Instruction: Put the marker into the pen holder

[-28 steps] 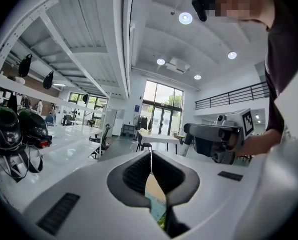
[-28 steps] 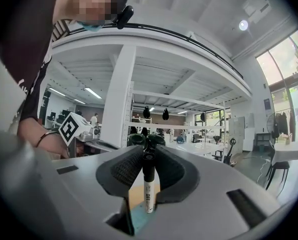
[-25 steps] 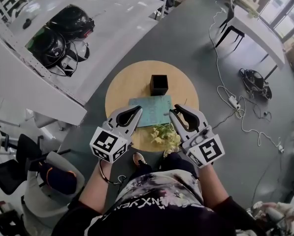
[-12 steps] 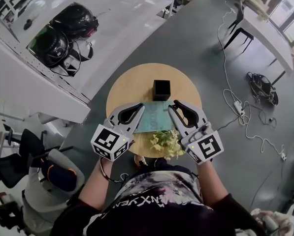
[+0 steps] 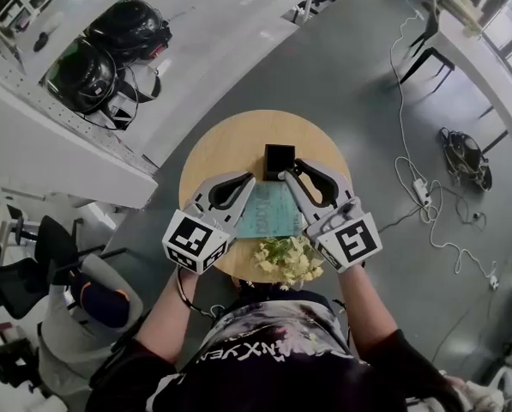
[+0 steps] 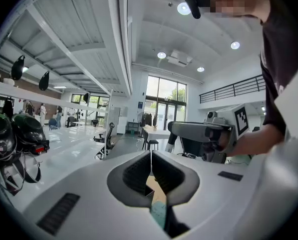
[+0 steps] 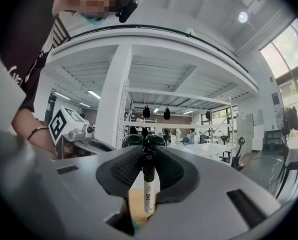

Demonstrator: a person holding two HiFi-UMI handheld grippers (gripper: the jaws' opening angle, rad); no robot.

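My right tool is clamped on the marker. It stands upright between the pads, black cap up in the grip and the white printed barrel hanging down below the jaws. My left tool has its jaws together with nothing between them. Through the gap beneath them I see only a strip of the wooden table and a corner of the teal mat.

From above, both tools sit over the round table, side by side and angled inward, the left tool apart from the right tool. The black square pen holder stands upright just ahead of my right tool's tips and a little to their left, touching or nearly touching them; I cannot tell which. It lies ahead and to the right of my left tool. The teal mat lies flat between and below the two tools, on my side of the pen holder. A bunch of pale yellow flowers sits at the table's near edge, behind my right tool and just beside its marker cube.
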